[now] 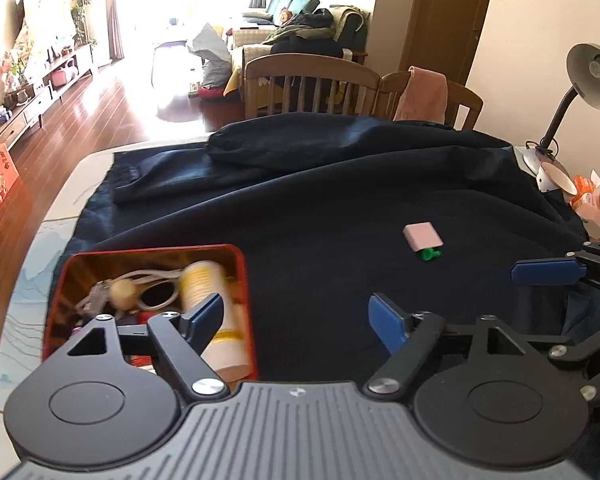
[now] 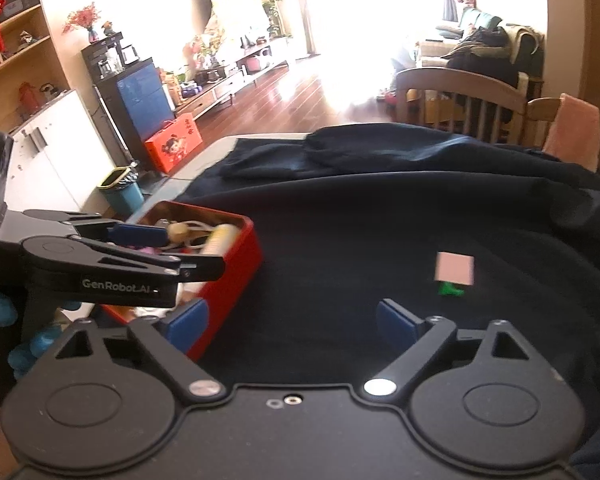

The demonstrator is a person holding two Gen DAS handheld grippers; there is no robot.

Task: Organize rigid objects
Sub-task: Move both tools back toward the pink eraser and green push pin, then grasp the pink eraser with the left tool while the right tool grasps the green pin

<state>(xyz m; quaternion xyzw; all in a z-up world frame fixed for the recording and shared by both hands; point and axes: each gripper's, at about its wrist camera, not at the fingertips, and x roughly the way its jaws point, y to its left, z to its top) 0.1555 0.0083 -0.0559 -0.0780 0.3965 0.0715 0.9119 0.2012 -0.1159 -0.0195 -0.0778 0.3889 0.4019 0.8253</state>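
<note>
A red tin sits at the left of the dark cloth, holding a cream bottle, a white cord and a wooden ball. My left gripper is open and empty, its left finger above the tin's right edge. A small pink box lies on the cloth to the right, touching a green piece. The right wrist view shows the tin, pink box and green piece. My right gripper is open and empty between tin and box.
The dark cloth covers the table, with a folded bulge at the back. A desk lamp, white cup and snack packet stand at the far right. Wooden chairs line the far edge. A teal bin stands left of the table.
</note>
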